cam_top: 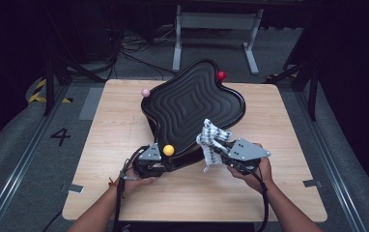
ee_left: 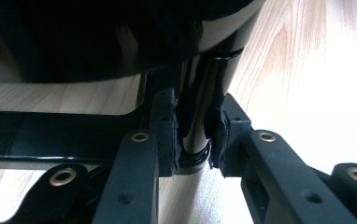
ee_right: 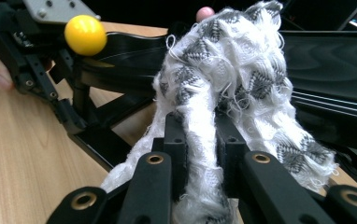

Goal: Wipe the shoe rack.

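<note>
A black wavy tray (cam_top: 192, 101) with ridged rings stands on a black frame on the wooden table (cam_top: 120, 130). Its corners carry a red ball (cam_top: 221, 75), a pink ball (cam_top: 145, 92) and a yellow ball (cam_top: 168, 150). My left gripper (ee_left: 194, 135) is shut on a glossy black post (ee_left: 197, 93) of the tray's frame, below the yellow ball; in the high view this left gripper (cam_top: 165, 166) sits at the tray's near corner. My right gripper (ee_right: 200, 135) is shut on a white and grey woven cloth (ee_right: 232, 70), held against the tray's near right edge (cam_top: 211, 137).
The table's near part in front of both hands is bare wood. Behind the table stand a grey metal frame (cam_top: 216, 29) and loose cables (cam_top: 124, 53) on the floor. Dark floor rails run along both sides.
</note>
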Available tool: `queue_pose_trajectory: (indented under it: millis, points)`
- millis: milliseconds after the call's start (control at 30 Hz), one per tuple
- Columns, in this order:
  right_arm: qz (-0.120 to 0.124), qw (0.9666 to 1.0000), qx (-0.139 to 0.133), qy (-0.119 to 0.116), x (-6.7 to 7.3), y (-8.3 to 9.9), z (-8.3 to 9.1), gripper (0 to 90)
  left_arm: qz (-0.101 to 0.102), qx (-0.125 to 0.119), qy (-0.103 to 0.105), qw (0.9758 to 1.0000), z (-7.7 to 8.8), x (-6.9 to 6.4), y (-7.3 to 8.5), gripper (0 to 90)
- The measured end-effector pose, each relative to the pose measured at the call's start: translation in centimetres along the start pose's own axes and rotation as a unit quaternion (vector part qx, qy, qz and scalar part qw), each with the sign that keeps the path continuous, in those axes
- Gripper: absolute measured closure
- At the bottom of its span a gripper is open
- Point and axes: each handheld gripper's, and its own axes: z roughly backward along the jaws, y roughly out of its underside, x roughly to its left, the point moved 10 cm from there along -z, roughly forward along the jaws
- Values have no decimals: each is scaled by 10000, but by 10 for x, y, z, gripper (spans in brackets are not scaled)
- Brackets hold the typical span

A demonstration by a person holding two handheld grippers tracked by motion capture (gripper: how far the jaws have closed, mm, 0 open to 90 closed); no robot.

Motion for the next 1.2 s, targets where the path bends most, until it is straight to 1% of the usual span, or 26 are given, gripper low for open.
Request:
queue_pose_trajectory:
  millis: [33, 100, 333, 433, 567, 700, 833, 900, 1033, 1200]
  points:
    - [13, 10000, 31, -38, 3, 0, -2, 789, 29, 9, 9, 10000, 0, -1, 0, 734]
    - [66, 9999, 61, -81, 8, 1, -7, 788, -14, 14, 2, 10000, 0, -1, 0, 734]
    - [180, 9994, 147, -255, 25, 1, -17, 785, -46, 11, 4, 10000, -3, -5, -2, 735]
    - [243, 9989, 187, -346, 33, 2, -22, 784, -107, 27, -23, 9999, -4, -6, -2, 735]
    - [320, 9981, 224, -467, 45, 1, -29, 784, -68, 12, -29, 10000, -6, -8, -3, 735]
    - [401, 9973, 255, -561, 55, 0, -34, 783, -110, 22, -76, 9999, -6, -8, -3, 735]
    - [422, 9967, 259, -650, 63, 0, -38, 783, -69, 22, -84, 9999, -6, -9, -3, 735]
    - [453, 9962, 275, -694, 66, 0, -39, 783, -104, 15, -83, 9999, -7, -9, -4, 734]
    - [517, 9956, 288, -727, 72, 1, -42, 783, -105, 12, -94, 9999, -7, -10, -4, 734]
    - [474, 9959, 280, -719, 69, 2, -41, 788, -155, 28, -89, 9998, -7, -10, -4, 734]
